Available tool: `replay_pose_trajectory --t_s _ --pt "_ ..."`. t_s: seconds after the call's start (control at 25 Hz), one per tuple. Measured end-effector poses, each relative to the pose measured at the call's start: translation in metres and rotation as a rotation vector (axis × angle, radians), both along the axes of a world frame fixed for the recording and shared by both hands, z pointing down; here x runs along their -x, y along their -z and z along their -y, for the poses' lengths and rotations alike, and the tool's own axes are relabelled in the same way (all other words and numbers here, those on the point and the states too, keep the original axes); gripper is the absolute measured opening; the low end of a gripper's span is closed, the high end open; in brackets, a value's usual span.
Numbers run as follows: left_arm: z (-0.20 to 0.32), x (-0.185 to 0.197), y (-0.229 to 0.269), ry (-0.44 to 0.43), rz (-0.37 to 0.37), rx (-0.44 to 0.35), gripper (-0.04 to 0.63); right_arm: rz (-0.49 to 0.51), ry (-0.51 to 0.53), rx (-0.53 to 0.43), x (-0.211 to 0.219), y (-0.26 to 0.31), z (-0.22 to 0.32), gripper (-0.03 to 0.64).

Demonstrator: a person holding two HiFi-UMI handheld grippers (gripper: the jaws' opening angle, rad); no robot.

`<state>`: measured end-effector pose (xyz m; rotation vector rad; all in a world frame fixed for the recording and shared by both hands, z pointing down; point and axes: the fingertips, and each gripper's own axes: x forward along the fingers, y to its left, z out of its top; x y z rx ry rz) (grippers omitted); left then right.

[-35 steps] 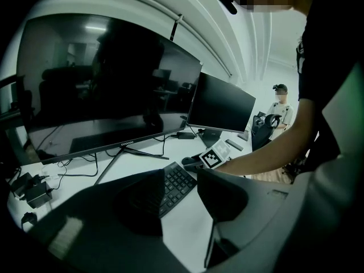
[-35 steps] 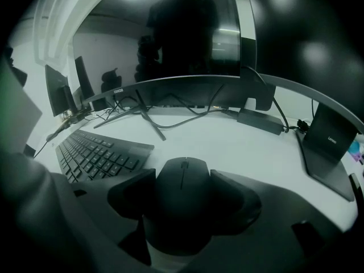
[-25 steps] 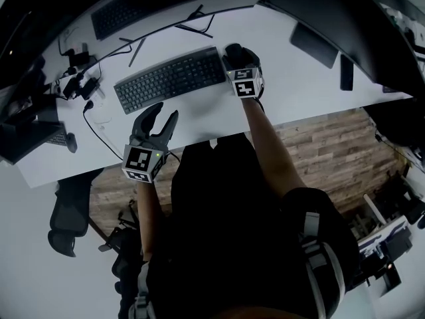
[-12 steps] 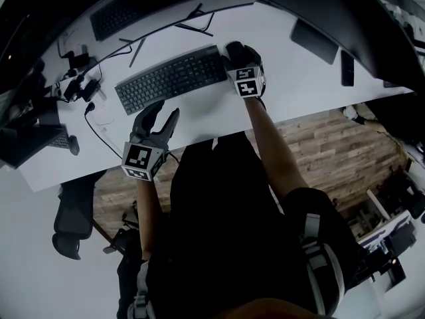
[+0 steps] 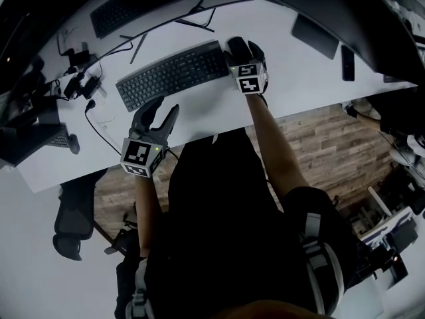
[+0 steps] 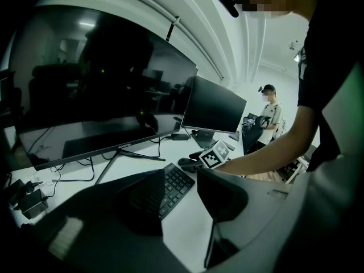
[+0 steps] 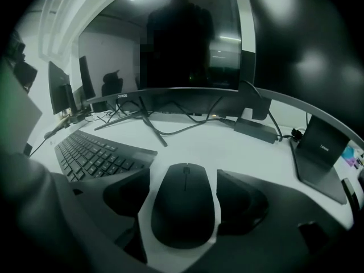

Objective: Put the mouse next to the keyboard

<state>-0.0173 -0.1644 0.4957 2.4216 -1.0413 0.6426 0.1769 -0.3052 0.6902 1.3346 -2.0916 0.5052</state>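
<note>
The black mouse [image 7: 185, 209] lies flat on the white desk [image 5: 299, 78], just right of the black keyboard [image 5: 174, 75] and level with its right end. My right gripper [image 5: 240, 50] straddles the mouse [image 5: 237, 45]. Its jaws are opening, and in the right gripper view a strip of white desk shows between each finger [image 7: 133, 192] and the mouse. My left gripper [image 5: 164, 109] hovers open near the desk's front edge, in front of the keyboard [image 6: 170, 186], with nothing between its fingers [image 6: 219, 195].
A large dark monitor [image 5: 345, 12] stands at the back right, with a dark phone-like slab [image 5: 346, 63] near it. A second keyboard [image 5: 133, 5] lies at the back. Cables and adapters [image 5: 80, 82] crowd the left end. A person [image 6: 273, 115] stands in the background.
Both grippers stay where they were, the right over the mouse and the left at the desk's front edge. Only the head view shifts slightly.
</note>
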Motion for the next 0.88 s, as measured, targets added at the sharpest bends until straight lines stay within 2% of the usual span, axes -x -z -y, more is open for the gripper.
replay_pose_trajectory --t_s 0.52,0.76,0.88 --pt "0.002 0.002 0.010 -0.062 -0.005 -0.049 0.178 0.023 -0.030 -0.030 -0.011 0.023 -0.018 0.354" --pt "0.000 0.006 0.014 -0.074 -0.026 -0.068 0.167 0.034 -0.034 -0.034 -0.013 0.036 -0.032 0.273" --pt "-0.001 0.003 0.020 -0.084 -0.049 -0.090 0.147 0.026 -0.022 -0.049 -0.013 0.047 -0.040 0.202"
